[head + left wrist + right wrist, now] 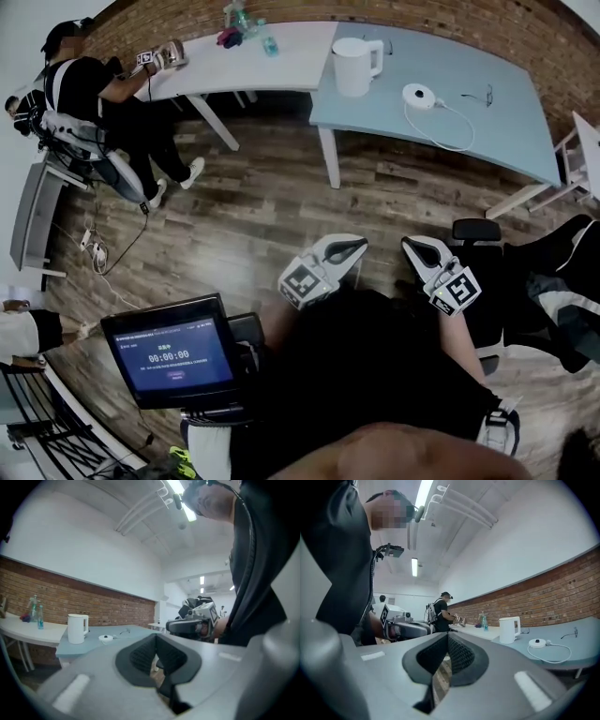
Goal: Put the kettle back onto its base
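Right gripper (446,635) has its jaws pressed together with nothing between them, and the left gripper (156,635) looks the same, tips meeting on empty air. Both are held level and close to the person's body, well short of the pale blue table (487,131), with a stretch of wooden floor lying before its near edge.

Nothing of the task is done yet, as I judge it: this is the step before the reach.

The kettle (354,64) stands upright on the table, toward the end that shows at left in the head view. The round base (419,95) lies nearer the table's middle. Bare tabletop shows between the two, so they are apart and not touching. A white cord (452,131) loops from the base across the tabletop.

The kettle is a plain white jug with straight sides and a closed lid. Its loop handle sits on the side turned toward the table's middle, which is the side where the base lies.

The next move probably calls for coming up to the table and parting one claw. It would then close on the handle and lift the kettle clear. After that the kettle has to be carried over the base and lowered squarely — off-centre, it would likely sit tilted on the round plate.
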{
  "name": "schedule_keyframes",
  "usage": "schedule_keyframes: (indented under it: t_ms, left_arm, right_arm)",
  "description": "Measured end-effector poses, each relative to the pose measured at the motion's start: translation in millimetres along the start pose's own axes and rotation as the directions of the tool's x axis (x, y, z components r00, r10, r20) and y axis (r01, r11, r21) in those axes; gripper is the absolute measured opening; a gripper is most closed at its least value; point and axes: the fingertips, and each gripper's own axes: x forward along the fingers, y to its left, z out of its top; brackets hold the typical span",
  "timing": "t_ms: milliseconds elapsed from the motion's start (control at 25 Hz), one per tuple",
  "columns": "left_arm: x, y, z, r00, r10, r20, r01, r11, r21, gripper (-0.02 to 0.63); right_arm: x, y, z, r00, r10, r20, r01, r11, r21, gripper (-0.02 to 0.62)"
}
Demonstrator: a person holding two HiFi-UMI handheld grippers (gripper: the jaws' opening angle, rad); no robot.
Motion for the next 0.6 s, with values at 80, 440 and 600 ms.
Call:
schedule_keyframes:
  t_ms: [80, 440, 600]
  left_arm:
    - [-3.4, -2.7, 0.1, 1.0, -0.001, -0.002, 0.001, 1.0, 0.003, 0.0]
    - [12.2, -9.4, -4.4, 0.999, -0.045, -0.01, 0.045, 0.999, -0.016, 0.0]
    - [16.5, -12.4, -2.2, 0.998, -0.068, -0.014, 0.068, 0.998, -0.01, 0.0]
  right_arm:
    - [-1.1, 4.7, 0.0, 1.0, -0.002, -0.004, 0.002, 1.0, -0.006, 0.003]
    - [-19.5, 0.7, -10.2, 0.998, -0.053, -0.027, 0.053, 0.999, 0.007, 0.003]
    - [-25.7, 2.1, -10.7, 0.997, -0.073, -0.024, 0.074, 0.997, 0.011, 0.003]
